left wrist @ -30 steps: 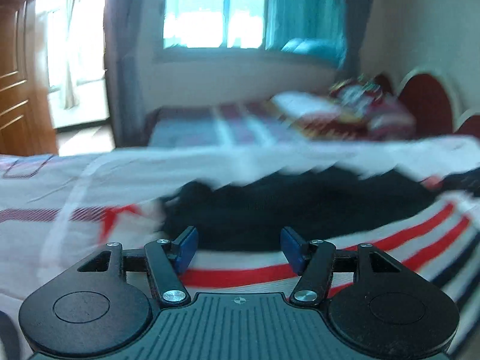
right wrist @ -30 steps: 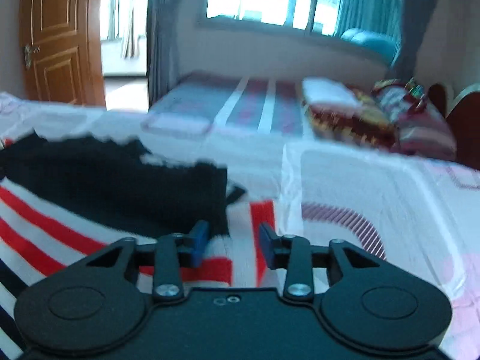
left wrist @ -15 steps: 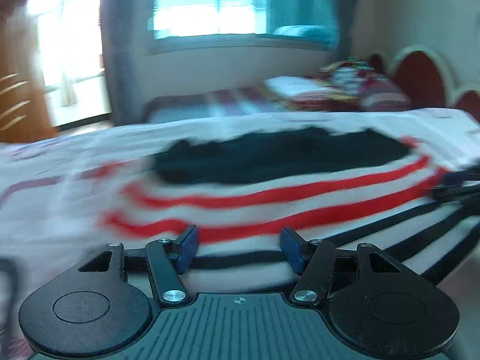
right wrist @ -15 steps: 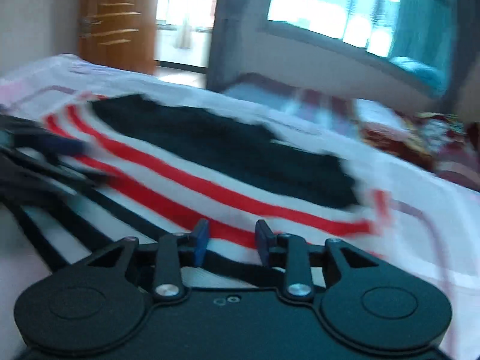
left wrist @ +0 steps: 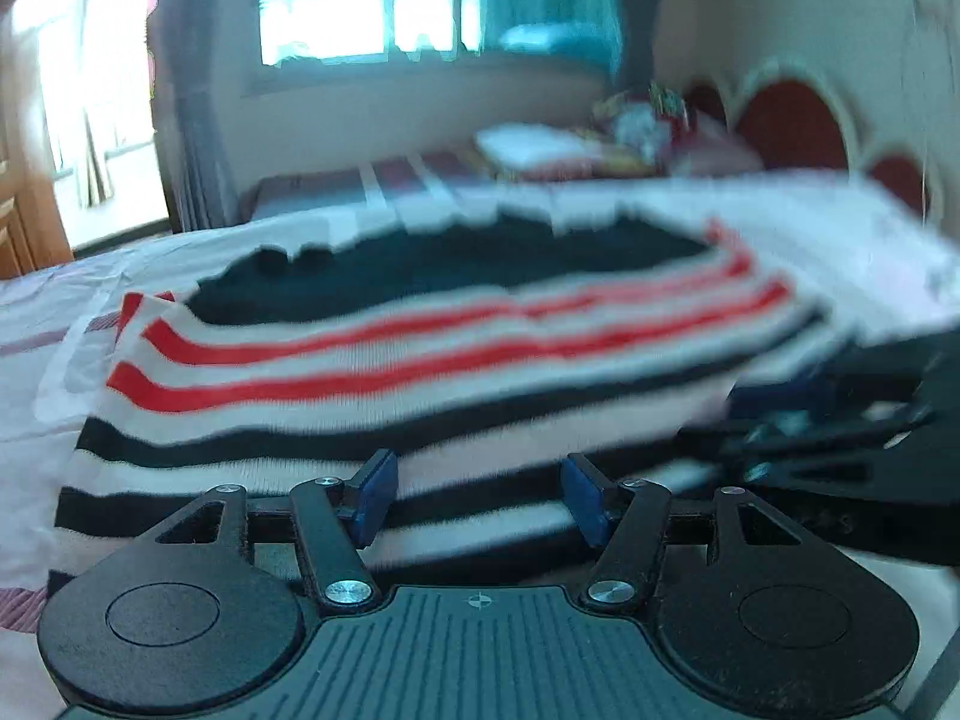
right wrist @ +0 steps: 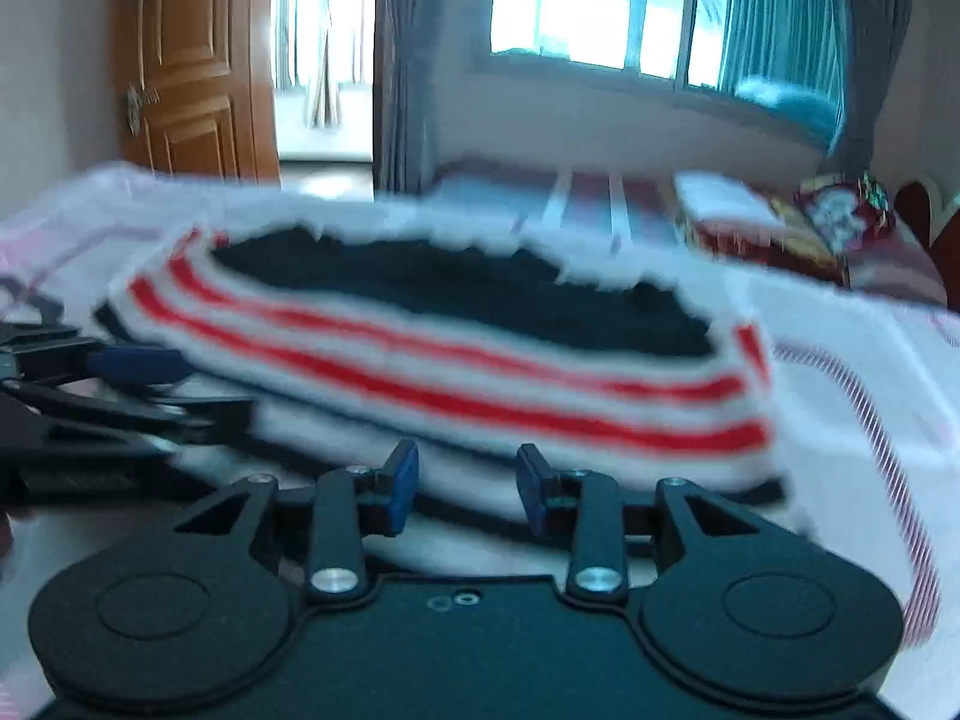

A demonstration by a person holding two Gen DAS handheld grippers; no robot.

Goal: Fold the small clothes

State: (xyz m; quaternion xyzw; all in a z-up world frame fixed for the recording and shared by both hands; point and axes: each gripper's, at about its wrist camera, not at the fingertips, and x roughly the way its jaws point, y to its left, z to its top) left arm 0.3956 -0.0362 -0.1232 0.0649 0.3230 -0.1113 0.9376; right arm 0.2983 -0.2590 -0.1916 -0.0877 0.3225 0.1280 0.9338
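Observation:
A small knitted garment (left wrist: 420, 354) with a black top part and red, white and black stripes lies flat on the bed; it also shows in the right wrist view (right wrist: 456, 360). My left gripper (left wrist: 477, 498) is open and empty, its blue pads at the garment's near striped edge. My right gripper (right wrist: 468, 489) is open and empty at the near edge too. Each gripper shows blurred in the other's view: the right one (left wrist: 840, 420) at the garment's right side, the left one (right wrist: 90, 384) at its left side.
The bed has a white sheet (right wrist: 840, 420) with pink and purple line patterns. Behind it stand a second bed with pillows (left wrist: 540, 150), a red headboard (left wrist: 786, 120), a window (right wrist: 600, 0) and a wooden door (right wrist: 186, 60).
Both grippers have drawn back from the black top part toward the garment's near striped edge. The views now show the whole garment, and each gripper has come into the other's view.

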